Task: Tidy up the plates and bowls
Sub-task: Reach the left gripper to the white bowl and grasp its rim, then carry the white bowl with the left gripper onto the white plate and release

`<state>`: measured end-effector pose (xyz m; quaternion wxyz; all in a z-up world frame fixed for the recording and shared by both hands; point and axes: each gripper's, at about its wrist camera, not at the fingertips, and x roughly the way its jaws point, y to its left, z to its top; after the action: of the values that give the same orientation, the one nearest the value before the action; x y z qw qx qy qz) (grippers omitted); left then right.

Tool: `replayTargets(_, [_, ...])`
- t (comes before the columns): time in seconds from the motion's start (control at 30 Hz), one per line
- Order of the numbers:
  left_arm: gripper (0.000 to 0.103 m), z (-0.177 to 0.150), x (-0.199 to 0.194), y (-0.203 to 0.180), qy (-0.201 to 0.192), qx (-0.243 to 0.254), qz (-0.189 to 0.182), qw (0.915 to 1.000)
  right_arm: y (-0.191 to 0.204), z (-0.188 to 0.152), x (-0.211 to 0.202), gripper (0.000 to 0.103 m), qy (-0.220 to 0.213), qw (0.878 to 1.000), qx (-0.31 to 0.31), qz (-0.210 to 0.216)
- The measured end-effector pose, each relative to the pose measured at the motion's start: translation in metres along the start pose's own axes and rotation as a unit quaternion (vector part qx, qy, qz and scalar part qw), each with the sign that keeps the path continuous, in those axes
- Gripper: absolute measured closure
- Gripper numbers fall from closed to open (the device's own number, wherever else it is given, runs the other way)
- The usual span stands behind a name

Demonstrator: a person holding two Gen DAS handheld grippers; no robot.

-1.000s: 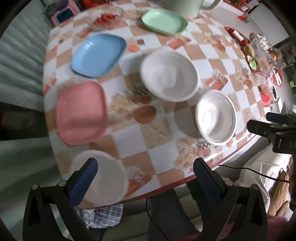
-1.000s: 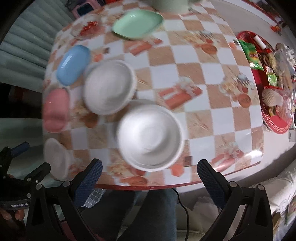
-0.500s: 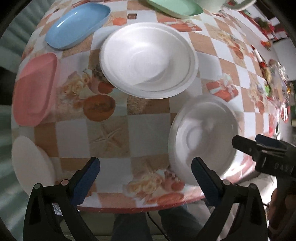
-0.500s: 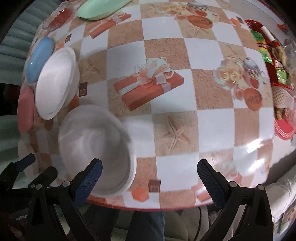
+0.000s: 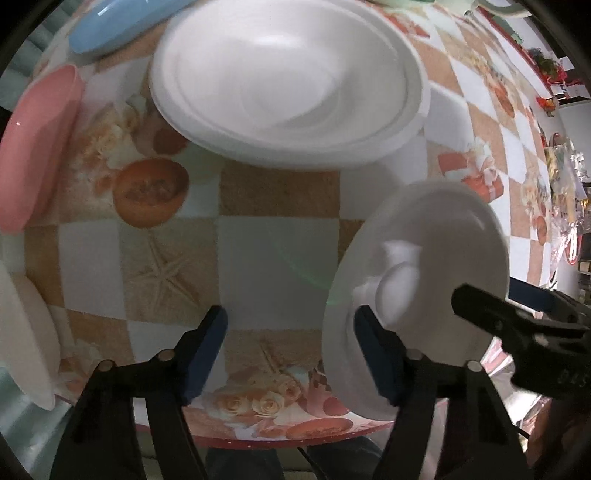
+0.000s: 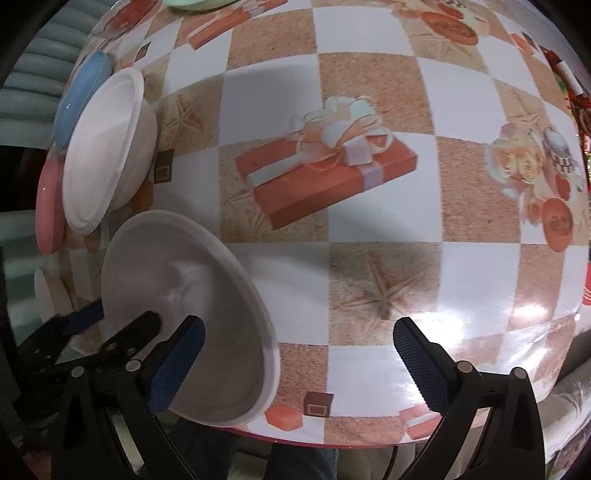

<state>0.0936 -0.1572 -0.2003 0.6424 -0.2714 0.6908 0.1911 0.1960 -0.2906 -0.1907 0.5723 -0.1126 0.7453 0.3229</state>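
A white foam bowl [image 5: 424, 291] sits near the table's front edge; it also shows in the right wrist view [image 6: 184, 314]. My left gripper [image 5: 291, 347] is open, low over the table, with its right finger [image 5: 373, 350] inside the bowl's left rim. My right gripper [image 6: 299, 365] is open, with its left finger [image 6: 177, 365] over the bowl's near rim. A larger white bowl [image 5: 288, 81] sits behind it, also seen in the right wrist view [image 6: 107, 147]. A pink plate [image 5: 37, 147] and a blue plate [image 5: 122, 22] lie at the left.
Another white bowl [image 5: 22, 332] sits at the table's left front edge. A green plate [image 6: 199, 3] lies far back. The checkered tablecloth [image 6: 369, 184] stretches to the right. Red trays with snacks [image 5: 565, 221] stand at the far right.
Both grippers have dropped lower and closer to the near white bowl. The left gripper's right finger now reaches inside its rim, and its jaws look narrower.
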Motion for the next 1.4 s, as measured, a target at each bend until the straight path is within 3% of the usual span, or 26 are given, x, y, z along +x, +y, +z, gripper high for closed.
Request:
replayTargets(0.07, [0.031,-0.004,-0.001,-0.004,-0.004,0.007,-0.005,1.0000,0.000,0.001,0.001,0.038,0.008,1.000,0.007,0.014])
replayTargets(0.2, [0.039,-0.012,-0.002,-0.016,-0.005,0.028,-0.016,0.9995,0.002,-0.005,-0.002,0.040,0.009,0.999,0.007,0.041])
replayTargets(0.23, [0.046,-0.014,-0.003,-0.019,-0.003,0.036,-0.020,0.9992,0.002,-0.005,-0.003,0.045,0.010,0.999,0.005,0.044])
replayTargets(0.27, [0.061,-0.014,-0.005,-0.025,0.000,0.041,-0.027,0.9988,0.001,-0.005,-0.004,0.060,0.013,0.999,0.004,0.049])
replayTargets(0.3, [0.067,-0.018,-0.004,-0.030,0.011,0.048,-0.046,0.9977,0.002,-0.004,-0.003,0.067,0.017,0.998,0.006,0.062])
replayTargets(0.33, [0.069,-0.019,-0.004,-0.034,0.018,0.051,-0.051,0.9972,0.005,-0.005,-0.003,0.067,0.021,0.997,0.010,0.077])
replayTargets(0.4, [0.069,-0.030,-0.006,-0.042,0.017,0.062,-0.030,0.9975,0.012,-0.006,-0.010,0.067,0.017,0.998,0.006,0.063])
replayTargets(0.63, [0.069,-0.038,-0.038,-0.073,0.015,0.063,-0.035,0.9973,0.011,-0.005,-0.040,0.067,0.009,0.998,-0.001,0.066])
replayTargets(0.83, [0.069,-0.056,-0.078,-0.051,-0.008,0.048,-0.041,0.9980,0.031,-0.009,-0.079,0.067,0.000,0.998,-0.031,0.060])
replayTargets(0.93, [0.069,-0.067,-0.092,-0.031,-0.023,0.035,-0.041,0.9983,0.052,-0.016,-0.099,0.067,-0.007,0.997,-0.051,0.058])
replayTargets(1.07, [0.069,-0.051,-0.110,0.006,-0.047,0.020,-0.046,0.9977,0.091,-0.024,-0.115,0.067,-0.018,0.995,-0.068,0.065])
replayTargets(1.2, [0.069,-0.051,-0.122,0.048,-0.068,0.020,-0.036,0.9969,0.118,-0.033,-0.098,0.067,-0.026,0.993,-0.094,0.065])
replayTargets(1.4, [0.069,-0.064,-0.140,0.125,-0.069,0.010,-0.015,0.9975,0.182,-0.044,-0.074,0.067,-0.010,0.992,-0.106,0.071])
